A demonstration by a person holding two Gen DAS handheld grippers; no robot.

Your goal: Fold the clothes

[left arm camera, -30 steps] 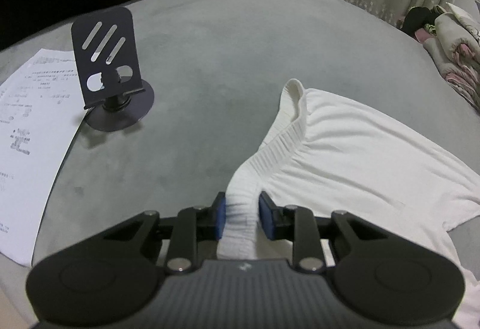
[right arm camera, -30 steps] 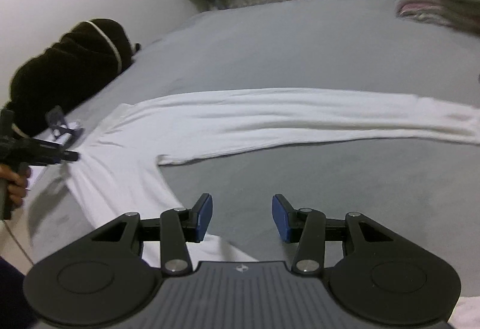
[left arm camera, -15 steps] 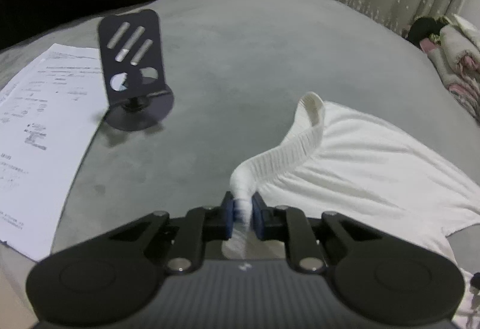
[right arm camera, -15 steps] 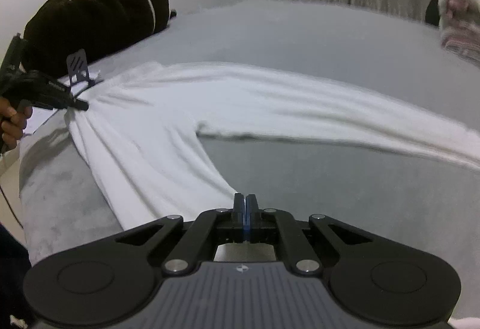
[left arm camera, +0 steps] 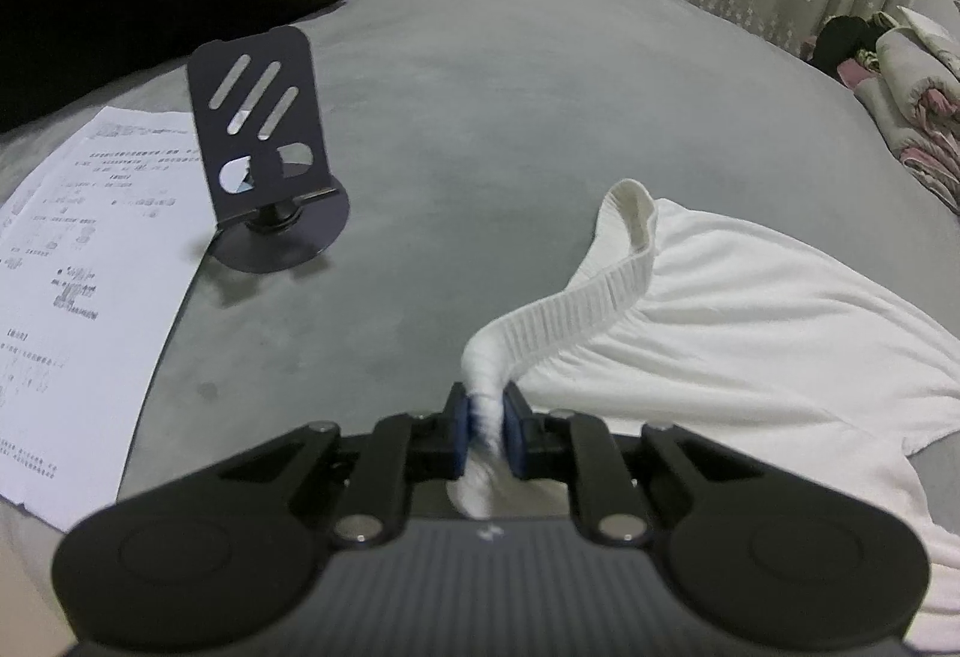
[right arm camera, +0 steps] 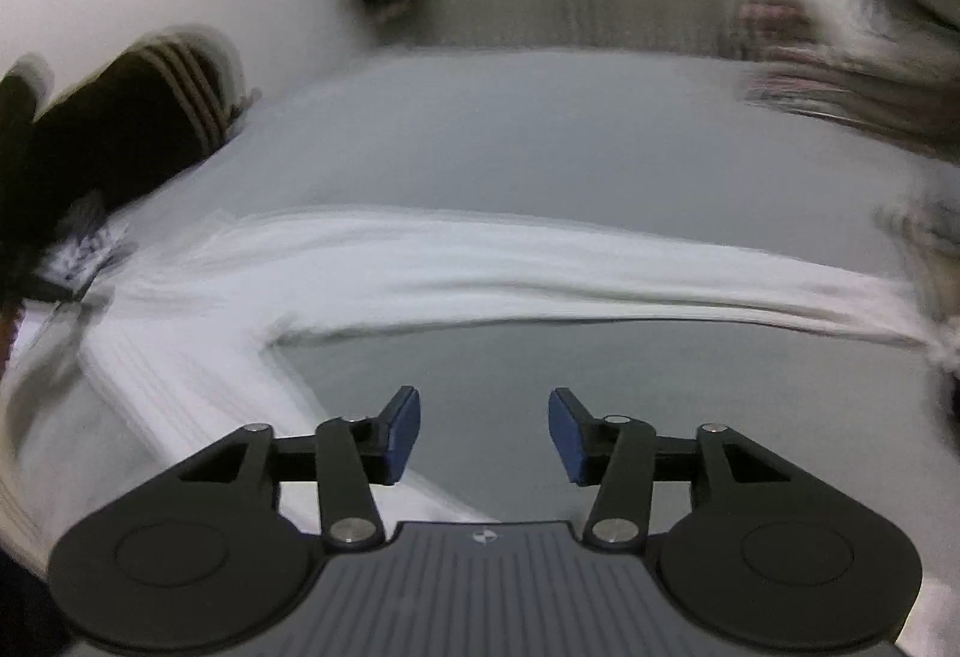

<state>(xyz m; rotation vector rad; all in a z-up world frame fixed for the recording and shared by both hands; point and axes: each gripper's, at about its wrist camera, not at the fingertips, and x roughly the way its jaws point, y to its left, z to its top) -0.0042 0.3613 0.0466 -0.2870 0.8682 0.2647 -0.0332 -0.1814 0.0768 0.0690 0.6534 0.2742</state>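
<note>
Printed sheet of paper [left arm camera: 78, 261], near left on the grey bed: rows of small dark print, too fine and blurred to read. Gripper housings: one small pale emblem each, no lettering. No other legible text, brand or number.

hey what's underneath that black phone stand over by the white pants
The phone stand sits with its round base on the grey bed cover. The base's left edge meets the printed paper; whether it overlaps the sheet, and what lies beneath the base, is hidden.
</note>
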